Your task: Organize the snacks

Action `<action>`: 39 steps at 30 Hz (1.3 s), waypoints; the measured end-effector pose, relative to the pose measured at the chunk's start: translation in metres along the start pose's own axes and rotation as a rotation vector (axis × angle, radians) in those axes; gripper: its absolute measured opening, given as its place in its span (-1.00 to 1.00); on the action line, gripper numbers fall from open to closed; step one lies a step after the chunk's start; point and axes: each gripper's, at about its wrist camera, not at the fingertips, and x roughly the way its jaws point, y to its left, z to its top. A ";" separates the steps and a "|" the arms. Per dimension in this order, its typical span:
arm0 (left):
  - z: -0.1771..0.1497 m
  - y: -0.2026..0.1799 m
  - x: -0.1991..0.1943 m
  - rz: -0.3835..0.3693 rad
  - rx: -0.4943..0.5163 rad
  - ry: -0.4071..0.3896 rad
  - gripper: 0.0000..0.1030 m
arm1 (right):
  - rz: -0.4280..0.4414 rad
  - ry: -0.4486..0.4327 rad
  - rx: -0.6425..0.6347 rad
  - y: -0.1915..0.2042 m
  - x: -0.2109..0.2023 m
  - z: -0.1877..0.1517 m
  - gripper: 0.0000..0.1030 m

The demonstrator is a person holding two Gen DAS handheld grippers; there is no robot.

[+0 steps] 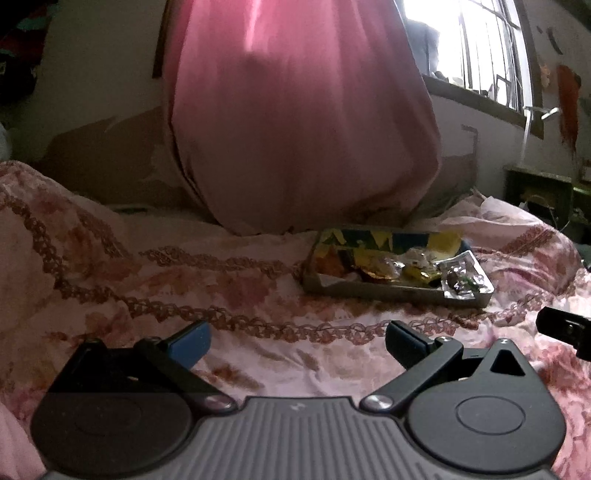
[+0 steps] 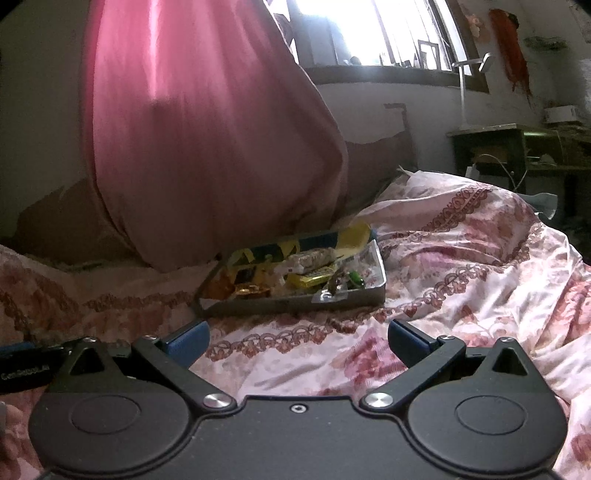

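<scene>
A shallow metal tray [image 1: 373,290] [image 2: 280,304] lies on the floral bedspread and holds several wrapped snacks: gold, yellow and silver wrappers [image 1: 384,267] [image 2: 306,278]. A silver foil packet [image 1: 463,278] hangs over its right corner. My left gripper [image 1: 297,341] is open above the bedspread, short of the tray and to its left, with nothing between its blue-padded fingers. My right gripper [image 2: 299,341] is also open and empty, a little in front of the tray. The tip of the right gripper [image 1: 565,330] shows at the right edge of the left wrist view.
A large pink curtain [image 1: 295,122] [image 2: 207,140] hangs down onto the bed just behind the tray. The pink floral bedspread [image 1: 184,280] [image 2: 461,258] is rumpled into folds. A window [image 2: 369,33] and a dark side table [image 2: 517,147] stand at the back right.
</scene>
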 end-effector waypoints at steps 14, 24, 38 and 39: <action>-0.006 0.014 -0.005 0.006 -0.051 0.035 0.99 | 0.003 0.021 -0.029 0.009 -0.007 -0.008 0.99; -0.008 0.012 0.003 0.012 -0.035 0.075 0.99 | 0.000 0.046 0.002 0.003 0.000 -0.009 0.99; -0.010 0.006 0.009 0.006 0.000 0.110 0.99 | -0.006 0.124 0.015 0.000 0.016 -0.016 0.99; -0.011 0.006 0.009 0.007 0.001 0.112 0.99 | -0.005 0.127 0.015 0.000 0.017 -0.016 0.99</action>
